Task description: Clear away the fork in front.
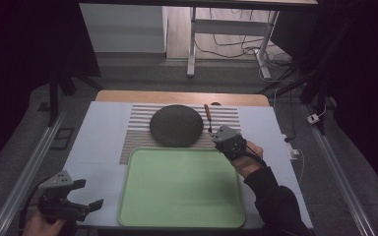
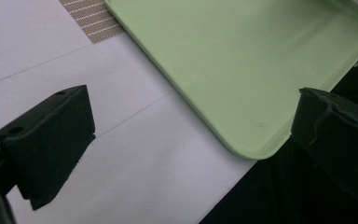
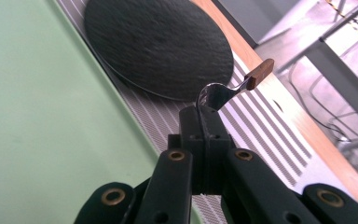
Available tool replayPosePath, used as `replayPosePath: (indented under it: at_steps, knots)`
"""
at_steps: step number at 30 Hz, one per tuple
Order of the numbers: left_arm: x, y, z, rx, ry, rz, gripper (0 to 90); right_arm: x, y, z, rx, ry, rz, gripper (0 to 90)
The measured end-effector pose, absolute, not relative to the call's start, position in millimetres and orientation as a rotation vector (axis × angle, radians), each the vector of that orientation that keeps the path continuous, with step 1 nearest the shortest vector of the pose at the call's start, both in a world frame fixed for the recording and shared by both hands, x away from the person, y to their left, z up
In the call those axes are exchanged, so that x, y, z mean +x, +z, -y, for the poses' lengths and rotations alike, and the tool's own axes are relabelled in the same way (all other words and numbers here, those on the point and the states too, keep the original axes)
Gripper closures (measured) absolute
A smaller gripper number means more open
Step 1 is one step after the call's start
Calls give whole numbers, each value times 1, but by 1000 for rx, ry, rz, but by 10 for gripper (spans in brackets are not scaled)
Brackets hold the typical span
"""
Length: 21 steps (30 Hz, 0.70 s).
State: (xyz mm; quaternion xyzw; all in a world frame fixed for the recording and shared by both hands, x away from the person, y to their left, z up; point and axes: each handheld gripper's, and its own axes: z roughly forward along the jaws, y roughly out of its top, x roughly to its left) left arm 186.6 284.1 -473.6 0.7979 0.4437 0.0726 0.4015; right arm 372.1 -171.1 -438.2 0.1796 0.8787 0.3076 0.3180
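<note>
**Green tray bare, spoon clamped in my right gripper**

Pale green plastic takes up the near middle of the table: the tray (image 1: 181, 189) lies flat on the white sheet (image 1: 96, 142) with nothing on it. Just behind it a striped placemat (image 1: 137, 132) carries a dark round plate (image 1: 175, 125), whose near edge comes close to the tray's far rim.

My right gripper (image 1: 218, 135) sits at the tray's far right corner, over the placemat just to the right of the plate. In the right gripper view its jaws are pressed together on the bowl of a metal spoon (image 3: 220, 91); the spoon rises out of them, and its brown wooden handle (image 3: 259, 73) points up and away toward the table's wooden far edge (image 1: 182, 97). In the high view the handle stands beside the plate's right edge, clear of the mat.

My left gripper (image 1: 89, 194) hangs off the tray's near left corner, above the white sheet. Its jaws stand wide apart with nothing between them; in the left gripper view the tray's rounded corner (image 2: 251, 151) lies between the two black pads (image 2: 51, 140), lower down on the table
</note>
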Motion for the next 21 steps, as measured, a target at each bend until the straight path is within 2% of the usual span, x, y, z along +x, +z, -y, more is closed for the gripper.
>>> replayPosePath:
  at_steps: [21]
  knots:
    - [190,-472,-273,2019,166,-1047,0,329,-422,196,550,1244,-2437,900]
